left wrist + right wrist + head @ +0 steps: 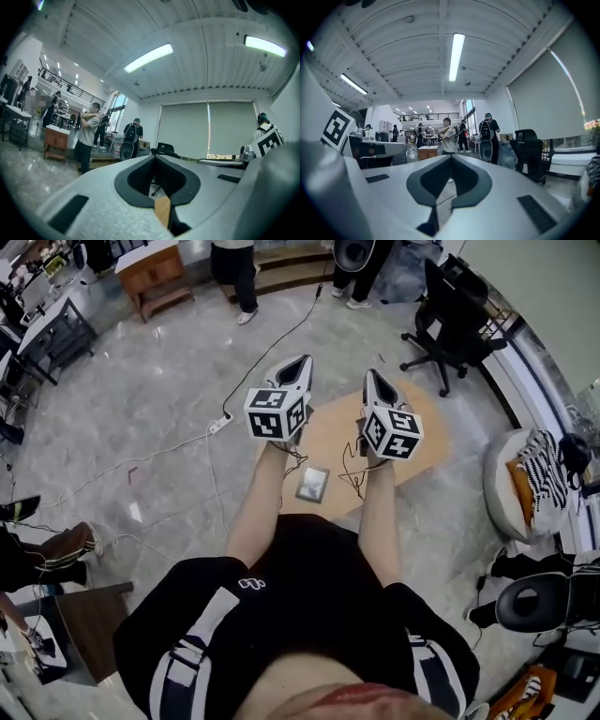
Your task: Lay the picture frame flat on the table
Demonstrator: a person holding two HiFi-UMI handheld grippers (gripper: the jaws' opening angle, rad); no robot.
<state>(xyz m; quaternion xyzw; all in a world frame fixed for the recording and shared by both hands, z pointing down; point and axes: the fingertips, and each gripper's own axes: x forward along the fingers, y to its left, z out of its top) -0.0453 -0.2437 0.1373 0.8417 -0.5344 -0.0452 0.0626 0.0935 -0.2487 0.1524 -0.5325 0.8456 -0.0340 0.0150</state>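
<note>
- Picture frame (312, 484) lies flat on the wooden table (427, 442), near its closest edge.
- Left gripper (302, 362) and right gripper (374, 376) hover above the table, jaws clenched on nothing.

— What is the left tool (154, 156) doing?
— It points out level across the room with its jaws pressed together and nothing between them. A tan sliver (162, 211) shows through the gap nearer the camera.
— And beyond?
— A person in a pale shirt (87, 136) stands at left near a wooden cabinet (56, 143). Drawn blinds (206, 129) are ahead, and a marker cube (268, 143) is at right.
</note>
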